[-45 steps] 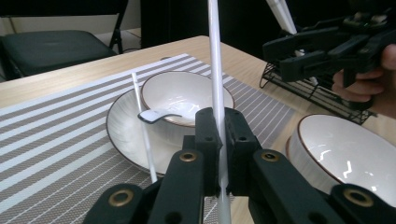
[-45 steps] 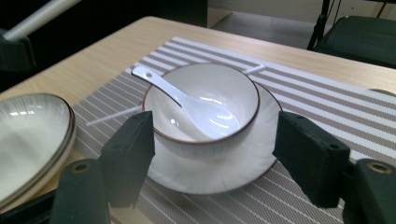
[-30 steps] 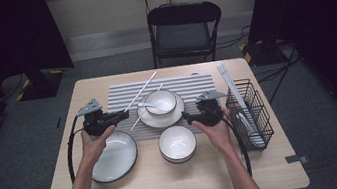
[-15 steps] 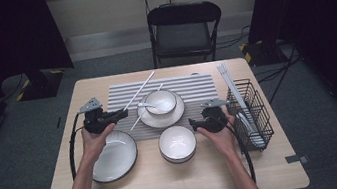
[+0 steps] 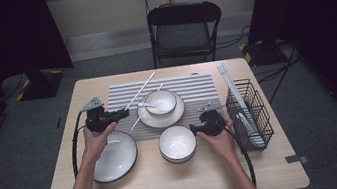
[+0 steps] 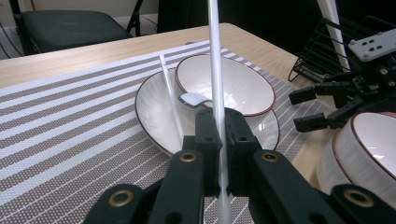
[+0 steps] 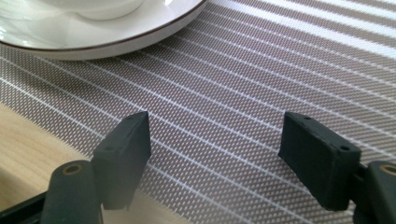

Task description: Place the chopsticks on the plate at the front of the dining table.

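Jaws of the left gripper (image 6: 218, 135) clench a white chopstick (image 6: 215, 70) above the striped mat (image 6: 70, 135), near the table's (image 5: 170, 185) left edge. Right gripper (image 7: 215, 154), just been opening, hovers empty over the mat's front edge beside a bowl (image 5: 177, 142).

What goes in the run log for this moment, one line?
left tool: shut on white chopstick | right tool: open, nothing between jaws, just been opening, over striped mat | second chopstick: leaning on plate

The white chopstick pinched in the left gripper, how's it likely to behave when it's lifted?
The chopstick looks thin and rigid, so probably light and stiff. The left gripper grips it near one end, so it may pivot. Its smooth, glossy surface could slip between the jaws.
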The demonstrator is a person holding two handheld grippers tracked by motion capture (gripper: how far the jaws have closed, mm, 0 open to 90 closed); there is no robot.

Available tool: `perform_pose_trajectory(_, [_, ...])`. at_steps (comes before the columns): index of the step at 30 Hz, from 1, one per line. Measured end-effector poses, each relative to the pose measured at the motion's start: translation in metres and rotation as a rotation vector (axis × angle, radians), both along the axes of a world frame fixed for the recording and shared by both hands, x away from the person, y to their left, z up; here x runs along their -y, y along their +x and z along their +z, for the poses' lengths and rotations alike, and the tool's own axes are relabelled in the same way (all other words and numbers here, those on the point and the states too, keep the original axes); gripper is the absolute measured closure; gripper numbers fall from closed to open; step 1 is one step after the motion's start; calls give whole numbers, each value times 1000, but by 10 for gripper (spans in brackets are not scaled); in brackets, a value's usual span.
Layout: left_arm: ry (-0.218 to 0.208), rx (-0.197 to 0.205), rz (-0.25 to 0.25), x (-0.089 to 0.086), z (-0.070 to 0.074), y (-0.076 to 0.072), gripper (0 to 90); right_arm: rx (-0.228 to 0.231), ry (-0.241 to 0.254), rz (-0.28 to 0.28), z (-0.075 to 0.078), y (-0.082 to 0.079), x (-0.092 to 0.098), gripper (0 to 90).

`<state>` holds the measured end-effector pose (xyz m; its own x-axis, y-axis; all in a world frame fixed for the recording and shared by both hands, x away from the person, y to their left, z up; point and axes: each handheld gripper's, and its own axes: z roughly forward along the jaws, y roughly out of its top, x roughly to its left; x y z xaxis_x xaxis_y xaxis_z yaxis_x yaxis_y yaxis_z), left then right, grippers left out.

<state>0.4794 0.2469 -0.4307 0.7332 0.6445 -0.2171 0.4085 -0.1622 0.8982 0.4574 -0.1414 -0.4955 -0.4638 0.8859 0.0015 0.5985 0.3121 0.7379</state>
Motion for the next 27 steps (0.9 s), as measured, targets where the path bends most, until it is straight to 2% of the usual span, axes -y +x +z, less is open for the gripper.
perform_pose_trajectory(3, [2, -3, 2, -1, -1, 1, 861, 21, -2, -1, -5, -3, 0, 241])
perform_pose_trajectory(11, [8, -3, 34, -6, -3, 5, 861, 21, -4, -10, -5, -4, 0, 240])
perform_pose_trajectory(14, [-11, -14, 33, -9, -5, 7, 861, 21, -4, -10, -5, -4, 0, 241])
perform_pose_trajectory(16, [22, -15, 47, -8, -4, 10, 861, 21, -4, -10, -5, -4, 0, 241])
perform_pose_trajectory(20, [33, -8, 49, -6, 1, 15, 860, 21, -6, -11, -5, -4, 0, 241])
perform_pose_trajectory(23, [57, -14, 52, -5, 4, 22, 860, 21, -6, -12, -5, -5, 0, 241])
perform_pose_trajectory(25, [58, -15, 57, -5, 6, 25, 860, 21, -5, -16, -5, -5, -1, 241])
perform_pose_trajectory(27, [39, -25, 55, -5, 6, 29, 860, 20, -5, -17, -5, -5, -1, 240])
